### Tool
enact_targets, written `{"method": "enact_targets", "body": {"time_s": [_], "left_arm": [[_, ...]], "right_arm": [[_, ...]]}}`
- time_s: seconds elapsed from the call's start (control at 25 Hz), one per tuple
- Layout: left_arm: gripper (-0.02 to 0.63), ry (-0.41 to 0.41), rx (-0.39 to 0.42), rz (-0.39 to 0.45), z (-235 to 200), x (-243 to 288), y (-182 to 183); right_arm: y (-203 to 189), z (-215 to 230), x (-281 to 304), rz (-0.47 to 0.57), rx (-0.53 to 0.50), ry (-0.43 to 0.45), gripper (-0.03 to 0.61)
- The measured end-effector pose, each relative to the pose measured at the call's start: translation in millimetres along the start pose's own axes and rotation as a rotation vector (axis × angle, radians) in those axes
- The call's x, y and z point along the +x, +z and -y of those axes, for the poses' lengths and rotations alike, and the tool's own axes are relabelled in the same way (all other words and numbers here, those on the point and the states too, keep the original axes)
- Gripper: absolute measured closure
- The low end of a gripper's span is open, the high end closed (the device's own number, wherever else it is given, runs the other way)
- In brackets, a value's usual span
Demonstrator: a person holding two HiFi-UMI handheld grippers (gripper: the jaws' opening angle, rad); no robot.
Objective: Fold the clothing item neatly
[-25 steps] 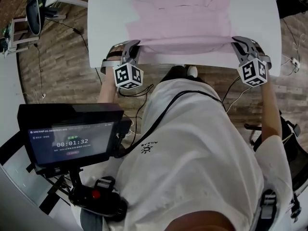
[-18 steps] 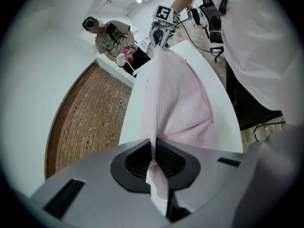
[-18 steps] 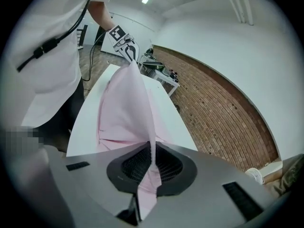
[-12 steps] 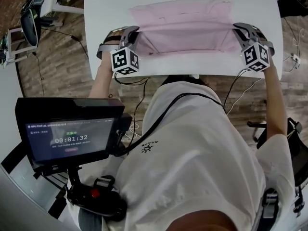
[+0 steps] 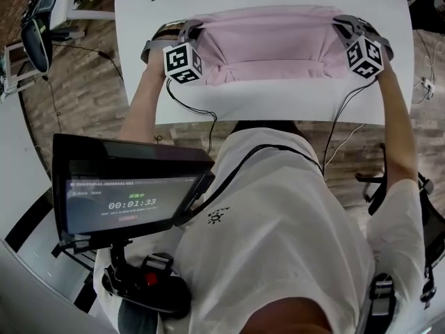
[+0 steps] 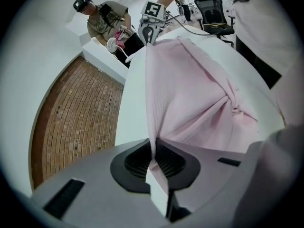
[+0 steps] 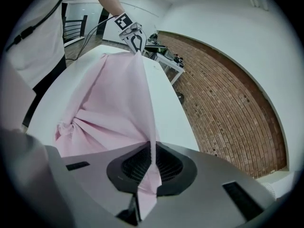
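Where a white rectangular table [image 5: 278,110] stands on brown plank flooring [image 5: 83,96], the left gripper [image 6: 154,161] and right gripper [image 7: 152,164] each clench the edge of a pink cloth garment [image 5: 268,40].

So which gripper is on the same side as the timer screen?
The left gripper, shut on the pink garment: the screen sits at the person's left, while the right gripper holds the garment's opposite end.

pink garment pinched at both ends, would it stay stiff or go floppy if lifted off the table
Probably floppy: the pink garment sags and bunches into creases between the left claw and right claw. Likely light, since two thin pinched edges carry it. It may drag on the white table, since its lower fold seems to rest there.
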State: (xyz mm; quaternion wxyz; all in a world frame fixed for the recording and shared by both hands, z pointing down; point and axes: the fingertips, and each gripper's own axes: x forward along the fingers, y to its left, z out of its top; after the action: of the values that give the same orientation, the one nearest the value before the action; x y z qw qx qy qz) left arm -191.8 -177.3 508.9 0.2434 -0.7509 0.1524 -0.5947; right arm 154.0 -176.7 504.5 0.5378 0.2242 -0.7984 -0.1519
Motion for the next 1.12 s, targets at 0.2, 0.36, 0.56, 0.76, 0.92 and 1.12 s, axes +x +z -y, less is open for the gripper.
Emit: {"method": "enact_targets", "body": {"time_s": [0.2, 0.36, 0.56, 0.76, 0.92, 1.12], "left_arm": [[0.591, -0.014, -0.074, -0.016, -17, 44, -25], [0.524, 0.049, -0.225, -0.007, -27, 63, -38], [0.474, 0.050, -0.374, 0.020, -35, 81, -48], [0.460, 0.057, -0.436, 0.040, -34, 91, -51], [0.462, 0.090, -0.420, 0.033, -44, 99, -52], [0.460, 0.066, -0.400, 0.036, -54, 95, -47]], "right_arm": [[-2, 16, 48, -0.056, 0.008, 0.031, 0.551], [-13, 11, 70, -0.092, 0.035, -0.013, 0.539], [-23, 28, 79, -0.098, 0.192, -0.092, 0.386], [-32, 36, 81, -0.062, 0.338, -0.108, 0.362], [-34, 40, 81, -0.054, 0.415, -0.139, 0.362], [-32, 45, 71, -0.043, 0.458, -0.178, 0.362]]}}
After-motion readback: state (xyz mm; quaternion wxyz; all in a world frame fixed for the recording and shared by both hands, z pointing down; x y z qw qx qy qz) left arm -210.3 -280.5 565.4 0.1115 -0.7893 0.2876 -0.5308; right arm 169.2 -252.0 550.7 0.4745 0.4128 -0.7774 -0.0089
